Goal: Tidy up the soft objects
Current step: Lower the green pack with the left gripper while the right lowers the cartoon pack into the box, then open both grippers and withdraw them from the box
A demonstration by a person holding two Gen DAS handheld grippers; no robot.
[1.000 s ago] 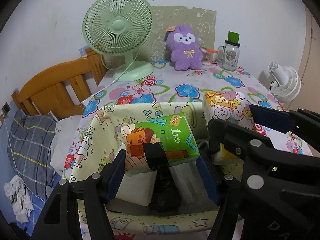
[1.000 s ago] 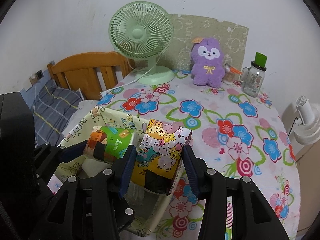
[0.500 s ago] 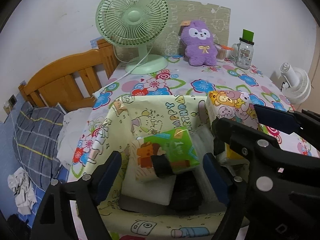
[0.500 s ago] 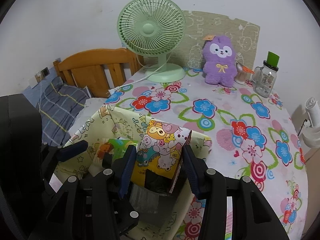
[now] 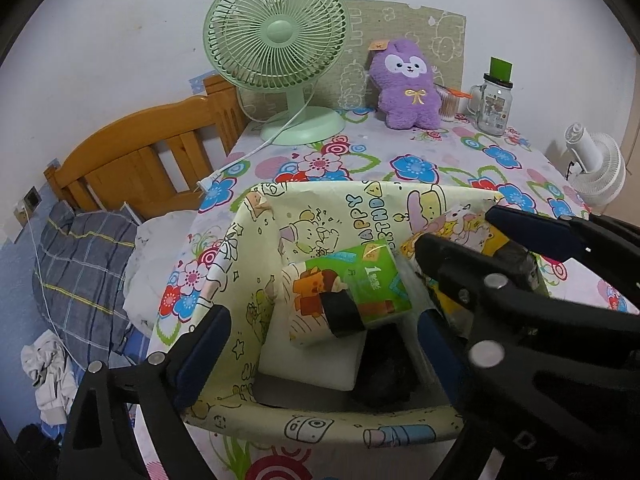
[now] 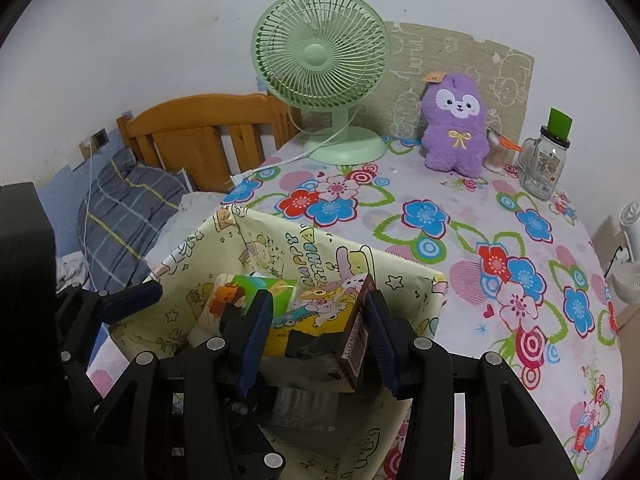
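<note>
A cream cartoon-print box (image 5: 320, 194) (image 6: 400, 262) stands at the table's near left edge. Inside it a green tissue pack (image 5: 352, 284) (image 6: 256, 288) lies tilted on a white block (image 5: 308, 364), beside something black (image 5: 384, 372). My left gripper (image 5: 320, 322) straddles the green pack with its jaws opening wide, and the pads stand clear of the pack. One of its blue pads (image 6: 132, 300) shows in the right wrist view. My right gripper (image 6: 318, 336) (image 5: 480, 240) is shut on a yellow cartoon tissue pack (image 6: 316, 314) (image 5: 456, 224), held low inside the box's right side.
A floral cloth (image 6: 500, 240) covers the table. At the back stand a green fan (image 5: 276, 40), a purple plush (image 5: 406, 84) and a glass jar with a green lid (image 5: 494, 102). A white fan (image 5: 596, 164) sits off the right edge. A wooden headboard (image 5: 140, 152) and pillow (image 5: 80, 260) are on the left.
The left jaws spread and let go of the green pack, which dropped onto the white block in the box. The right gripper sank into the box with the yellow pack.
</note>
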